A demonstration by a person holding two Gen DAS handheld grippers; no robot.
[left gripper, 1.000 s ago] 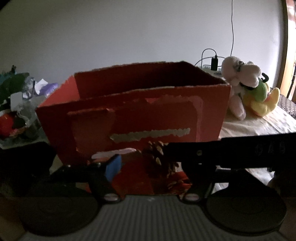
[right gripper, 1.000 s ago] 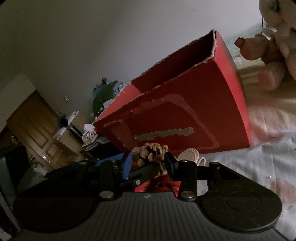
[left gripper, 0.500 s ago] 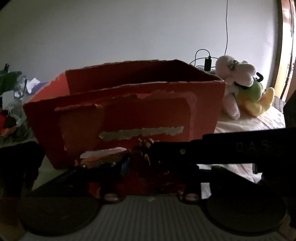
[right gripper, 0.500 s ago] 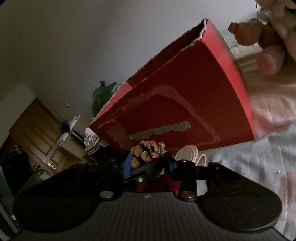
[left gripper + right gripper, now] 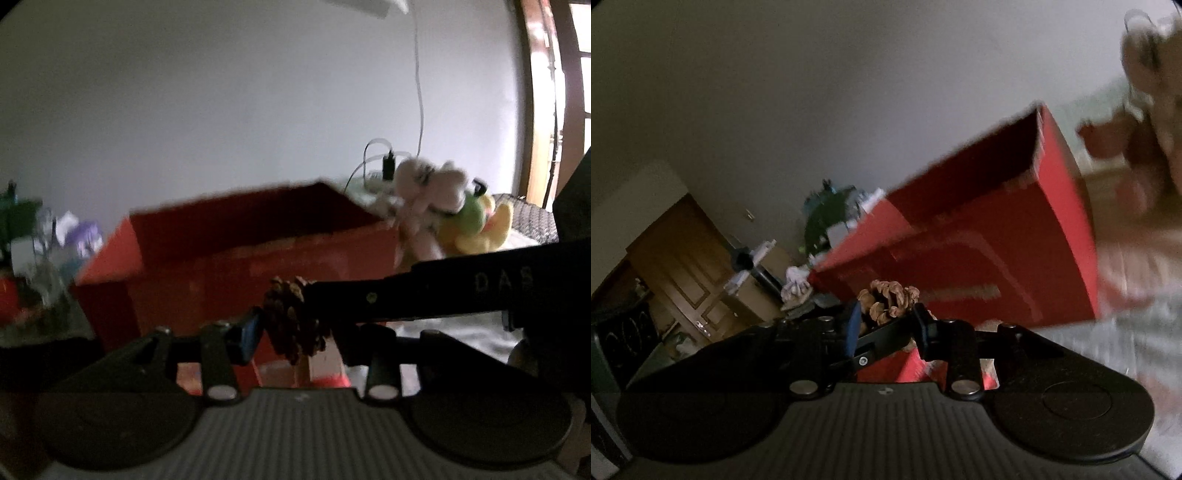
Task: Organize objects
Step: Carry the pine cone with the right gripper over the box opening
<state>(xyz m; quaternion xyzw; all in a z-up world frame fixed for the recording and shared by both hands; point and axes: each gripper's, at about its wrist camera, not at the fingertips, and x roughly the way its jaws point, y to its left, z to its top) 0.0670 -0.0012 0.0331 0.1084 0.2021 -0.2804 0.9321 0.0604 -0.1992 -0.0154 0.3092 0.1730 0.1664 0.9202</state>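
My right gripper (image 5: 886, 325) is clamped on a brown pine cone (image 5: 888, 301), its blue pad (image 5: 852, 328) on one side and black finger on the other. In the left wrist view the pine cone (image 5: 291, 321) sits between my left gripper's (image 5: 295, 332) fingers too, with the right gripper's black finger crossing in from the right; whether the left pair actually presses it, I cannot tell. The cone is held in front of the open red box (image 5: 258, 254), below its rim. Stuffed toys (image 5: 443, 199) lie beside the box's right end. Both views are motion-blurred
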